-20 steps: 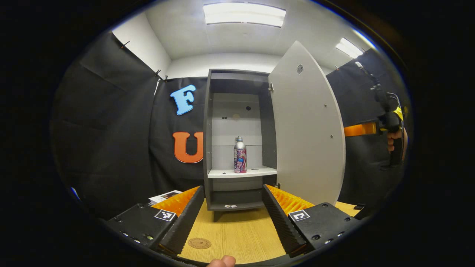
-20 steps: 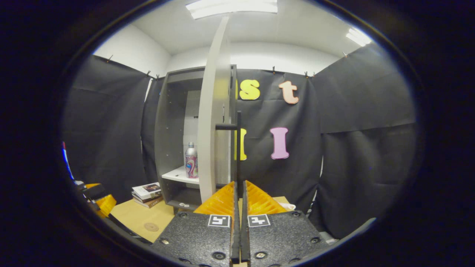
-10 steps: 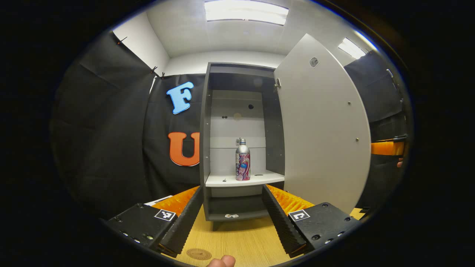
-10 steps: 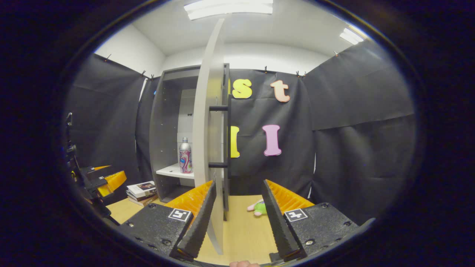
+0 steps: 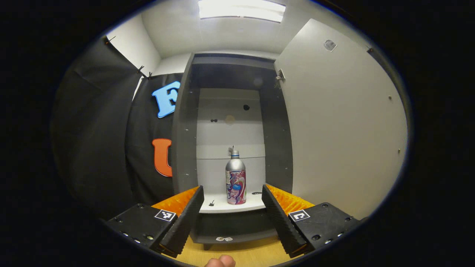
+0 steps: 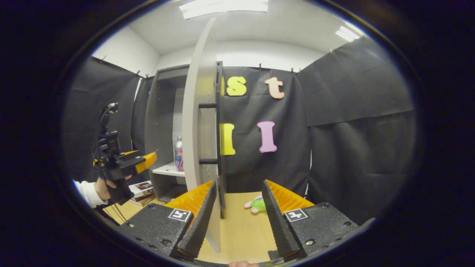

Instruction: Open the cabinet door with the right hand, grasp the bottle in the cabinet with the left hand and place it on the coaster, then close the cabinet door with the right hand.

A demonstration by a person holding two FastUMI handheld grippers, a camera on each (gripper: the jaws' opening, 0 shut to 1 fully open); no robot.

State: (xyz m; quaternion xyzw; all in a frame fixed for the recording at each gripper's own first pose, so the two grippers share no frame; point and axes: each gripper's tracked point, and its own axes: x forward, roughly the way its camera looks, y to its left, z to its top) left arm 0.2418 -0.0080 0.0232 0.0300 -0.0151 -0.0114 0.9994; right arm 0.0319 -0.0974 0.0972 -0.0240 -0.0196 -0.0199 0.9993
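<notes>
A silver bottle (image 5: pixel 236 178) with a colourful label stands upright on the white shelf (image 5: pixel 219 205) of the open grey cabinet (image 5: pixel 183 148). My left gripper (image 5: pixel 232 189) is open, a short way in front of the shelf, with the bottle framed between its fingers and untouched. The white door (image 5: pixel 341 126) is swung out to the right. In the right gripper view the door (image 6: pixel 195 111) stands edge-on with its black handle (image 6: pixel 219 133). My right gripper (image 6: pixel 238 183) is open just short of the handle, holding nothing. The bottle (image 6: pixel 178 155) peeks out behind the door.
A hand in a white sleeve (image 6: pixel 87 191) holds the left gripper (image 6: pixel 148 160) toward the cabinet. A stack of books (image 6: pixel 141 187) lies by the cabinet's foot. A green plush toy (image 6: pixel 258 204) rests on the wooden table (image 6: pixel 237 230) behind the door.
The right gripper was shut on the door handle, then opened and let it go. The left gripper has moved forward toward the shelf, so the bottle looks larger.
</notes>
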